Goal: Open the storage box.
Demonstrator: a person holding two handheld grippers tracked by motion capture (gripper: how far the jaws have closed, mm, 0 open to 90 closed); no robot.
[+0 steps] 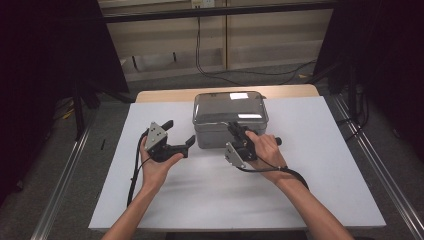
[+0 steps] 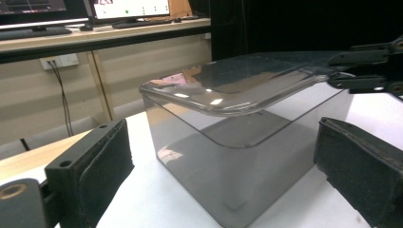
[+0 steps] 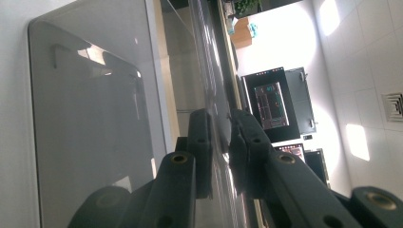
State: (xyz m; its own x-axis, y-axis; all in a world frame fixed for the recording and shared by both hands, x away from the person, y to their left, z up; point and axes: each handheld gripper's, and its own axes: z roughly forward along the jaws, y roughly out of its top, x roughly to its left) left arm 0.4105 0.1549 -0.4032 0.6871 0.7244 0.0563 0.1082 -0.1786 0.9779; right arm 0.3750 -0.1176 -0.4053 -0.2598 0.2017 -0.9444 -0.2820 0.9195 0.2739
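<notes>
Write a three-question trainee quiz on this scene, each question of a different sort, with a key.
1. True or false: the left gripper is shut on the lid.
2. Which gripper has its jaws either side of the lid's edge? A) left B) right C) both
3. Fill in: the smoky clear box stands on a ____ sheet covering the table.

Key:
1. False: its jaws stand wide apart, short of the box.
2. B: the right gripper pinches the lid's rim.
3. White.
</notes>
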